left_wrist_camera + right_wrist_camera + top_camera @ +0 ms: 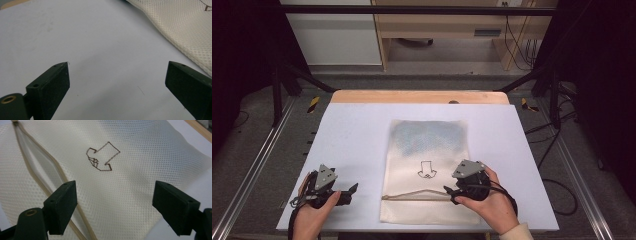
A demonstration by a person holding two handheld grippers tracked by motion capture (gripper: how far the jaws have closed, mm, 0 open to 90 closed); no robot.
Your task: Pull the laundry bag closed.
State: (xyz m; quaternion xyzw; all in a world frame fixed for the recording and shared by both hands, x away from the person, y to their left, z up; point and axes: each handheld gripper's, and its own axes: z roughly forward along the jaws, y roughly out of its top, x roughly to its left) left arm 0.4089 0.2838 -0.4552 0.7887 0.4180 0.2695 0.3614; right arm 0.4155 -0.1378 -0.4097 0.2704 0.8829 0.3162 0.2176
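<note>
Mesh laundry bag (427,170) lies flat at mid-worktop (357,135), its zipper (417,196) partly open near the front edge. Right claw (451,192) hovers at the zipper's end, jaws apart and empty — best closed squarely on the pull; left claw (353,188), also apart, could pin the bag's left edge.

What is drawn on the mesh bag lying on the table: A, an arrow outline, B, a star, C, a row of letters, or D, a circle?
A: the mesh bag bears a hand-drawn arrow outline on its cream netting, seen near the bag's middle in the high view and close up in the right gripper view.
</note>
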